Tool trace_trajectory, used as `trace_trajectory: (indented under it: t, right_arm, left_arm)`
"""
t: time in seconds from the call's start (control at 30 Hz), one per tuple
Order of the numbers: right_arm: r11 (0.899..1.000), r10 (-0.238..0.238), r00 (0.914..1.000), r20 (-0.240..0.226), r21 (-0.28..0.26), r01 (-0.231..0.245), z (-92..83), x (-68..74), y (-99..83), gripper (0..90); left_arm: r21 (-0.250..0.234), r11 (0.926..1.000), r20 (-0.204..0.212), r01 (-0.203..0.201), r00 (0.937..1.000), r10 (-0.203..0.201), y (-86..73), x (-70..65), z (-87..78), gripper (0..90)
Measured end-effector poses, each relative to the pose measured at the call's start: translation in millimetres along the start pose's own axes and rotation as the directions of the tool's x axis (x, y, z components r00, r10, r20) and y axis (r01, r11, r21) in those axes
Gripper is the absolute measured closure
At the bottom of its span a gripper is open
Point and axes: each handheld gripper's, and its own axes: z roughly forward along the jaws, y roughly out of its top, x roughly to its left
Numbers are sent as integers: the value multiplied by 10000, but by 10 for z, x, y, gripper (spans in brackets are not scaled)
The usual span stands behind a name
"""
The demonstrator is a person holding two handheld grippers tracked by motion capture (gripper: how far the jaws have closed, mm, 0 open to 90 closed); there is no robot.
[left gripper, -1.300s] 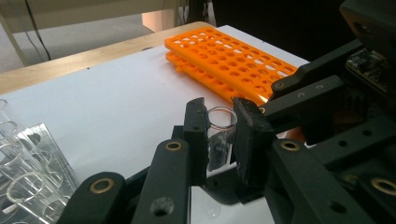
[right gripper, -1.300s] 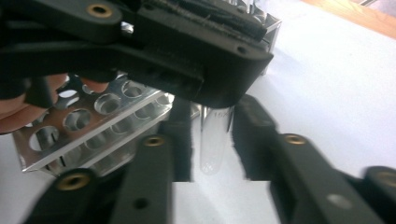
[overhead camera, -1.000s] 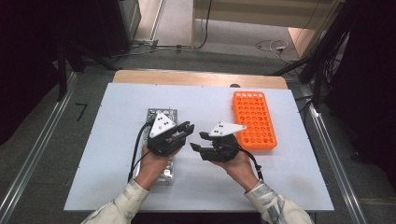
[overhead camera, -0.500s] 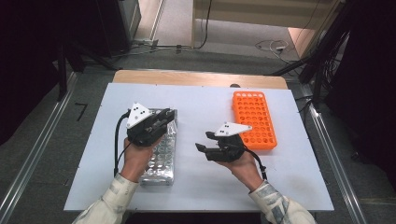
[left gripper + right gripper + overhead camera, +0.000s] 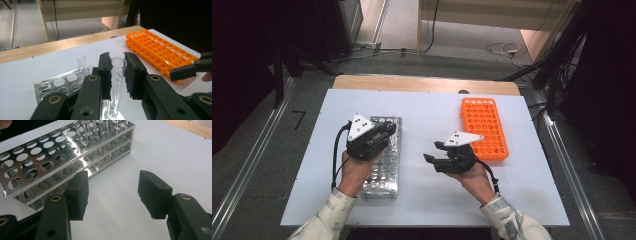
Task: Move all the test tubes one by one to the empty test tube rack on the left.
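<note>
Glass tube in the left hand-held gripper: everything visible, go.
The test tube is clear glass, open and rimmed at the top, empty as far as it shows, with faint print on its wall. It stands near upright, clamped between the black pads of the left hand-held gripper, above the metal rack.

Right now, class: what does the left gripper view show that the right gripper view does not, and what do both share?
Left gripper view: a glass test tube clamped between the left gripper jaws, plus the orange rack. Right gripper view: the right gripper with open jaws and nothing between them, over bare white table. Both share the metal rack with tubes standing in it.
</note>
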Motion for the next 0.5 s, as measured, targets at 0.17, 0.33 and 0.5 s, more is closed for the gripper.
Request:
trace_trajectory:
  t: [0.17,0.33,0.5]
  right_arm:
    - [10000,9,10000,-8,11,-9,6,3,-2,403]
    - [10000,-37,10000,4,54,37,17,6,-7,405]
    - [9999,-70,10000,-1,77,70,24,17,-12,407]
  left_arm:
    - [152,9998,-36,-132,9999,133,-52,-10,14,756]
    - [434,9984,-155,-364,9992,371,-136,-48,76,755]
    - [734,9957,-262,-567,9979,588,-194,-69,123,753]
